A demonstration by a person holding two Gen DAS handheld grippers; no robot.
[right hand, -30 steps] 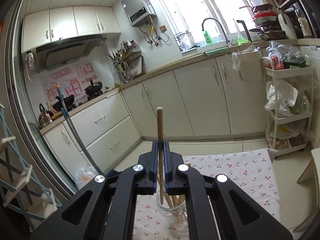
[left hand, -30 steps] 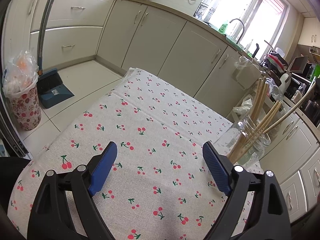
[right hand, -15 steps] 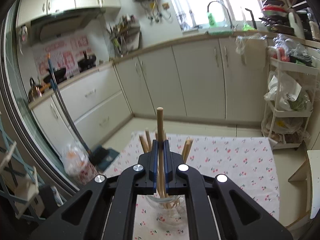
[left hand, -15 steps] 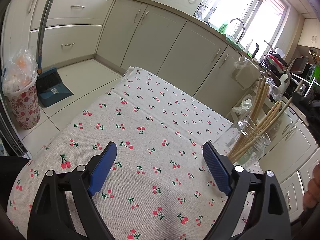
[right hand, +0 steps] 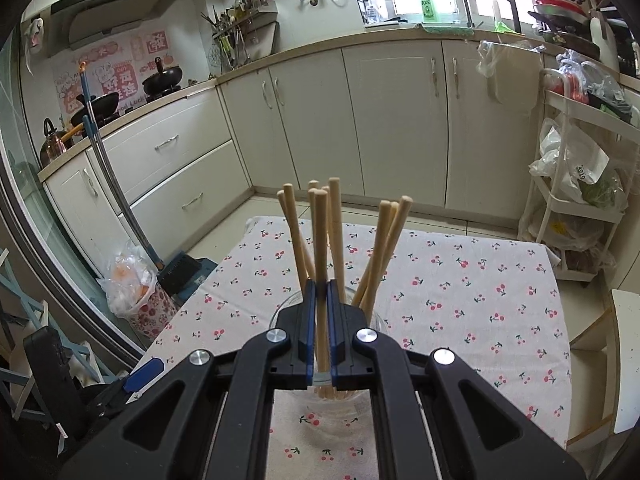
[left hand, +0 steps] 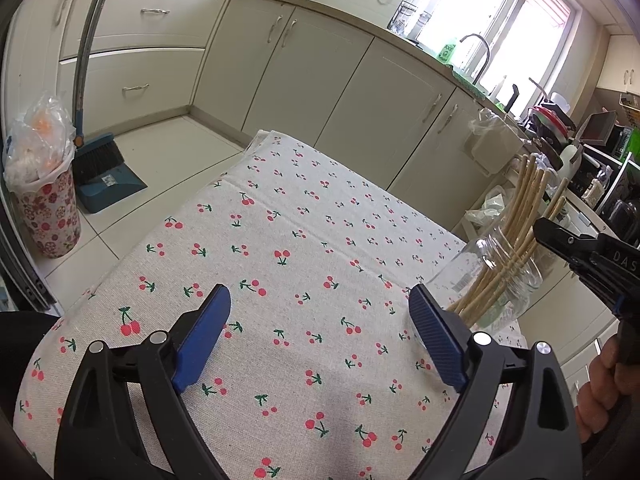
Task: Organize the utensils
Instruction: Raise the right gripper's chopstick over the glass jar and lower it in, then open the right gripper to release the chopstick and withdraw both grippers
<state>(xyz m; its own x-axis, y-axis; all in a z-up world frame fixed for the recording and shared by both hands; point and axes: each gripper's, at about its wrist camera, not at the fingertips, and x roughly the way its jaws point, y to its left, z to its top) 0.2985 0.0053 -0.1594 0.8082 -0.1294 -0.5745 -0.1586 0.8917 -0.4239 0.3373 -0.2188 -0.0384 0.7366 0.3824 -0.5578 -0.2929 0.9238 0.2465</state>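
- The right gripper (right hand: pixel 320 292) is clenched on one wooden chopstick (right hand: pixel 320 240), held upright with its lower end already down inside the glass jar (right hand: pixel 280 312). The jar stands at the near edge of the cherry-print tablecloth (right hand: pixel 480 280), just below the jaws.
- The left gripper (left hand: pixel 320 332) is released, its blue pads spread wide over bare cloth with nothing between them. In its view the jar (left hand: pixel 500 272) sits to the right, beside the right-hand pad but apart from it, so nothing steadies the jar.
- Tipping is the main risk, in my judgement. The jar is light and clear, and sideways pressure from the clamped chopstick against the rim could slide or topple it, spilling the other chopsticks (right hand: pixel 384 248) onto the table.
- The jar sits close to the table edge; a shove toward the near side might carry it off onto the tiled floor, where glass would likely break.
- Letting go too high would probably let the chopstick drop and bounce, or lean out over the rim.
- The chopsticks fan out left and right around the jaws; opening wide here could knock a neighbouring one.
- The cloth may bunch or creep if the jar is dragged.
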